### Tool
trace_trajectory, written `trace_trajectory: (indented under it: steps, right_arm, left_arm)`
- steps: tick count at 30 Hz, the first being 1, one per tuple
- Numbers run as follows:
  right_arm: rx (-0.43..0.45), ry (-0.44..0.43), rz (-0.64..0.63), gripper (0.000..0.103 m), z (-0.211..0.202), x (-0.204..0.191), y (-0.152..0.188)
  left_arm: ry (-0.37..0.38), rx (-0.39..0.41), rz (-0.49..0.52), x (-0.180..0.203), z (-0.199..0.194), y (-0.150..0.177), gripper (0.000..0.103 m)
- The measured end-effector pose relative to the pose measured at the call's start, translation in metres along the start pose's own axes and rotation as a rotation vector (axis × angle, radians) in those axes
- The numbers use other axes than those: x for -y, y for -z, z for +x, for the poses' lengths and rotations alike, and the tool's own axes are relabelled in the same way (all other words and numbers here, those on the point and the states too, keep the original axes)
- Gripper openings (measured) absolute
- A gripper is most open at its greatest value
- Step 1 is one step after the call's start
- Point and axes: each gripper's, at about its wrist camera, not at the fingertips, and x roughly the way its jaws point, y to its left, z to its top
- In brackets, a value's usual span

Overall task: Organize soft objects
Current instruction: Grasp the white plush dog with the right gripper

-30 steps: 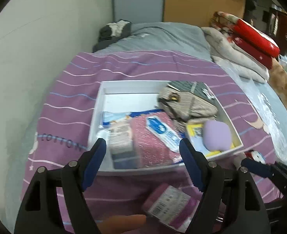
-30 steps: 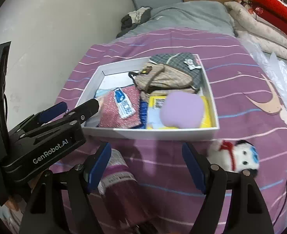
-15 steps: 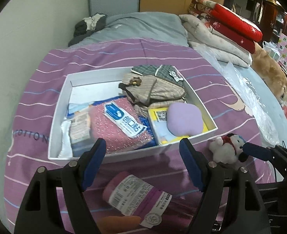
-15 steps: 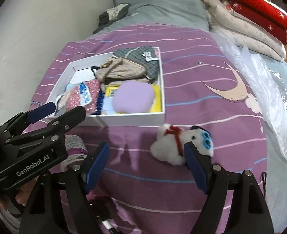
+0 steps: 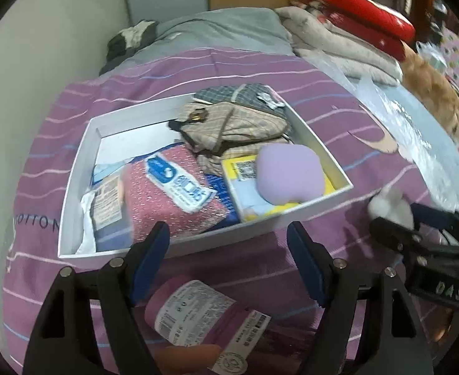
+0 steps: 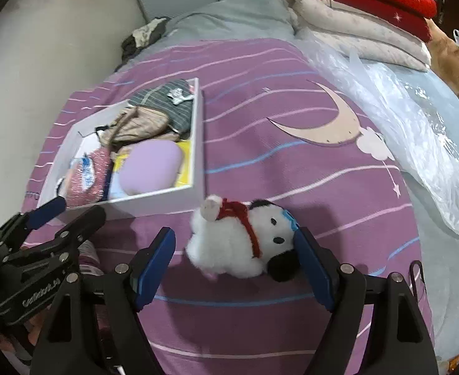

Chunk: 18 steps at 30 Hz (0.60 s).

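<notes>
On the bed (image 6: 292,72), over a purple striped cover (image 6: 292,168), a white box (image 5: 307,215) holds folded plaid cloths (image 5: 235,122), a pink packet (image 5: 173,193) with a blue-white label, a yellow card and a lilac pad (image 5: 288,172); just outside its near right corner lies a white plush dog (image 6: 242,243) with a red scarf and black ears, on its side; the right hand-held gripper (image 6: 234,265) stands wide open around the dog, blue pads on either side, the right pad close to the head, whether touching I cannot tell; the left hand-held gripper (image 5: 228,262) is likewise wide open and grips nothing, above a pink labelled roll (image 5: 198,315) lying on the cover before the box; a fingertip (image 5: 192,353) shows beneath the roll.
</notes>
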Motion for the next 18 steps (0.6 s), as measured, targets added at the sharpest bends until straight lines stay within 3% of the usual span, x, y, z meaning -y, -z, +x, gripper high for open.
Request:
trace_trajectory:
  steps: [7, 11, 16, 18]
  right_arm:
    - [0.003, -0.005, 0.038, 0.079, 0.003, 0.015, 0.001]
    - [0.008, -0.06, 0.072, 0.079, 0.009, 0.022, 0.003]
    - [0.036, -0.108, 0.098, 0.077, 0.013, 0.022, 0.004]
    - [0.043, -0.14, 0.128, 0.072, 0.013, 0.025, 0.004]
  left_arm:
    - [0.037, -0.01, 0.028, 0.014, 0.0, 0.0, 0.078]
    - [0.009, -0.016, 0.048, 0.019, 0.001, 0.001, 0.078]
    - [0.044, -0.028, 0.015, 0.015, 0.001, 0.0, 0.078]
    - [0.058, -0.029, 0.0, 0.013, 0.001, 0.0, 0.078]
